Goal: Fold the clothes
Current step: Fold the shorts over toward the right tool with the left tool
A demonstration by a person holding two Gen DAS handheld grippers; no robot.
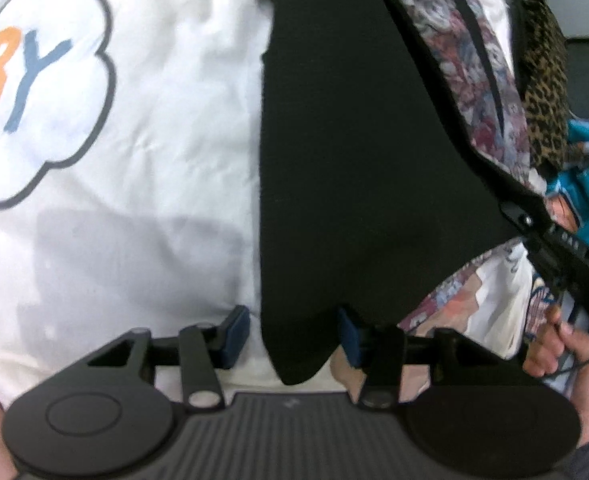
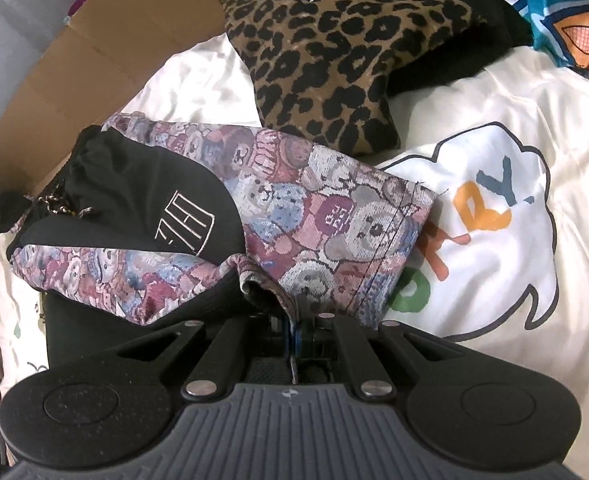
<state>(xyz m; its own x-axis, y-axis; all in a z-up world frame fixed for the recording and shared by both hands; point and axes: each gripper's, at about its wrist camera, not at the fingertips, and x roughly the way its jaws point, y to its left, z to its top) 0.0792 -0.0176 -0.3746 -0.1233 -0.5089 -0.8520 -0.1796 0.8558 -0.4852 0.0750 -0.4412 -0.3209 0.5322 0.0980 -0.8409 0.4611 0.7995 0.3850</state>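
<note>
Blue pads on the right gripper (image 2: 294,338) are pinching the bear-print shorts (image 2: 334,216) by their hem, jaws closed. The left gripper (image 1: 292,338) is standing wide open, holding nothing, a black flap (image 1: 358,160) of the shorts hanging between its pads. At 2 o'clock a white shirt (image 2: 494,240) is lying beneath. With one thin pinch, the hem is likely slipping free.

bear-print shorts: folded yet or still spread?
Partly folded. The bear-print shorts lie doubled over, black lining showing; the right hand-held gripper is shut on their hem, and the left hand-held gripper is open.
</note>
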